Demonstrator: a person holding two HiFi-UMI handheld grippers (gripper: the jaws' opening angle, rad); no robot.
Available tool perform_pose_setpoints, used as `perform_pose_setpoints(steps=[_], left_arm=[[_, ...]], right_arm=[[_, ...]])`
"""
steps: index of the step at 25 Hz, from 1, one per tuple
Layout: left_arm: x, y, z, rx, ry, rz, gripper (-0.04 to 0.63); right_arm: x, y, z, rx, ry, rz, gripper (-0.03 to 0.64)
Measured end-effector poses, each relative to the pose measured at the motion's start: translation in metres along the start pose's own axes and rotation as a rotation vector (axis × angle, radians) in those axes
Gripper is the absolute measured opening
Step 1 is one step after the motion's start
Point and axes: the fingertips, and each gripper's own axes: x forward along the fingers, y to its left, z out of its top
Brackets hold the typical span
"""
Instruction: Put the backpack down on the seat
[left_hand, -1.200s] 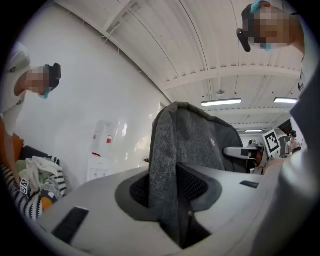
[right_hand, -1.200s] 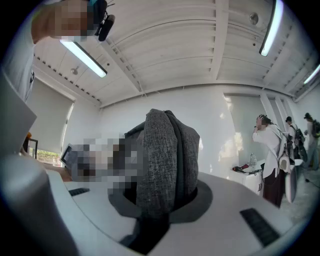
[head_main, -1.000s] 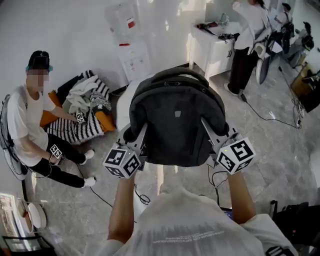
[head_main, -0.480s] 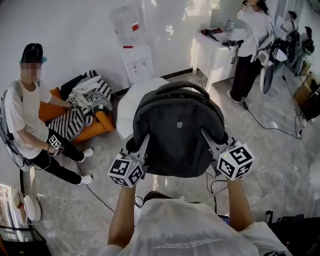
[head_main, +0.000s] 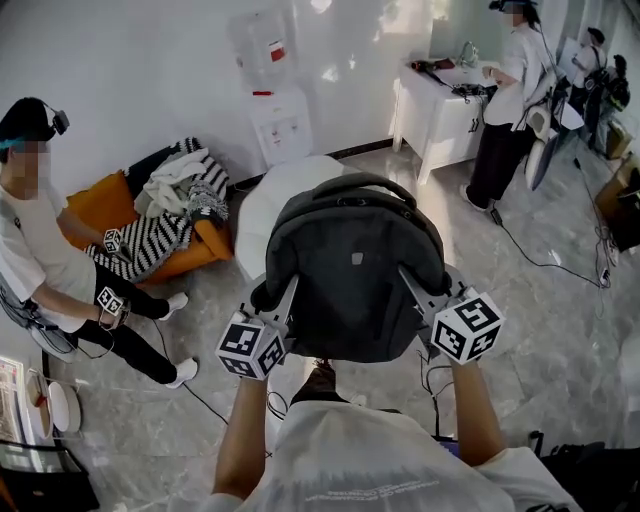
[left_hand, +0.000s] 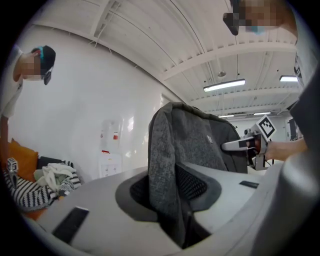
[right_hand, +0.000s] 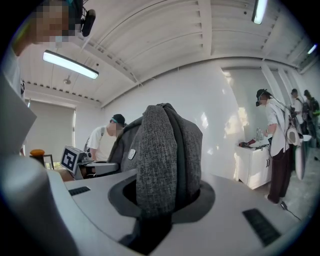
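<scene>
A dark grey backpack (head_main: 352, 270) hangs upright in front of me, over a white rounded seat (head_main: 262, 200) that shows behind its left side. My left gripper (head_main: 286, 292) is shut on the bag's left edge. My right gripper (head_main: 412, 282) is shut on its right edge. In the left gripper view a fold of grey fabric (left_hand: 167, 165) is pinched between the jaws, and the right gripper (left_hand: 245, 145) shows across the bag. In the right gripper view the padded edge of the backpack (right_hand: 160, 150) fills the gap between the jaws. The bag's underside is hidden.
A person (head_main: 40, 250) sits at the left beside an orange cushion with striped cloth (head_main: 160, 225). A water dispenser (head_main: 278, 110) stands at the wall behind the seat. At the back right a person stands at a white table (head_main: 445, 100). Cables (head_main: 545, 245) lie on the floor.
Both grippers and the backpack have sunk a little toward the white seat, which shows more behind the bag. The seated person has turned the head to the side.
</scene>
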Motion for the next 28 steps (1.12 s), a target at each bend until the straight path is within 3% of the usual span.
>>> perform_pose_setpoints(steps=[9,17,28], left_arm=[[0.043,0.029,-0.018,-0.069,0.035,0.006,0.109],[0.111,0.088,0.013,-0.138,0.007,-0.028,0.110],[0.164,0.128,0.008,-0.129,-0.059,-0.061,0.109]], right_arm=[[0.034,-0.023,-0.006,-0.003,0.000,-0.015,0.078],[0.106,-0.062,0.036,-0.019,-0.013,-0.022,0.078],[0.160,-0.096,0.034,-0.042,-0.081,-0.022,0.078]])
